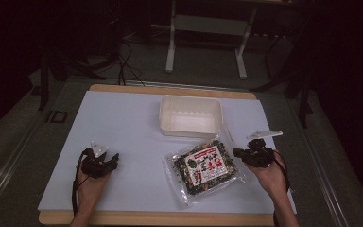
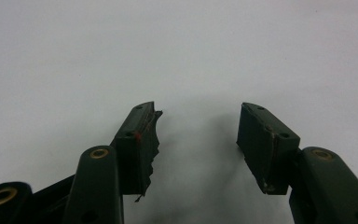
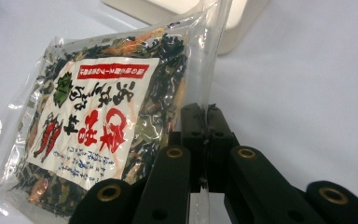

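A: From the high view, where's the packet (image 1: 205, 169)?
B: Flat on the table (image 1: 123, 132), just in front of the tub (image 1: 191, 116), long axis slanting toward it. The right gripper (image 1: 241, 152) holds its edge, probably to lift it in.

A: Left gripper view?
B: The left gripper (image 2: 199, 140) is spread open over bare table, empty, likely waiting.

A: Right gripper view?
B: Jaws pinched tight on the packet's clear edge seal; label faces up.

So the tub (image 1: 191, 116) sits toward the back of the counter (image 1: 123, 127), the packet (image 1: 204, 169) is just in front of it, left claw (image 1: 105, 161) way off left, right claw (image 1: 237, 152) at the packet's right edge.
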Available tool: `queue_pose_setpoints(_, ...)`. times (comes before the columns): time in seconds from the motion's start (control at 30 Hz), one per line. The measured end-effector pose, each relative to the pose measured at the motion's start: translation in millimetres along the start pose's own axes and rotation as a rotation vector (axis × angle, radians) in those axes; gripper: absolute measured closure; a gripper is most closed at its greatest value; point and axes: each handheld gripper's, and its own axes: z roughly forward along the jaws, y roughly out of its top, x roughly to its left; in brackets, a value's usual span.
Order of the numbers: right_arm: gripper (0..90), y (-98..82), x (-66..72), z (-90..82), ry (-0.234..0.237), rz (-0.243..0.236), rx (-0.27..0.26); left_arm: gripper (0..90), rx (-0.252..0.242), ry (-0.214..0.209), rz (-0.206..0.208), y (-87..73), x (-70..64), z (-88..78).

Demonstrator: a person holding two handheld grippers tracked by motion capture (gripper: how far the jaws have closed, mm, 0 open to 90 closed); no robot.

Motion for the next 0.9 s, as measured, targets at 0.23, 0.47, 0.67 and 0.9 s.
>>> queue_pose_setpoints(0.23, 89.5, 13.9, 2.9, -2.0, 0.000, -0.052, -0.006, 47.3, 0.001, -0.001, 0.001, 0.0, 0.0, 0.1)
queue_pose_setpoints(0.47, 89.5, 26.5, 5.9, -6.8, 0.025, -0.089, -0.023, 47.3, 0.002, -0.002, 0.000, 0.0, -0.1, 0.1)
queue_pose_setpoints(0.67, 89.5, 38.5, 9.6, -11.6, 0.024, -0.133, -0.035, 47.3, 0.000, -0.003, -0.003, 0.0, -0.3, 0.3)
queue_pose_setpoints(0.9, 89.5, 51.9, 13.4, -13.9, 0.004, -0.190, -0.038, 47.3, 0.000, -0.002, -0.001, 0.1, 0.1, 0.3)
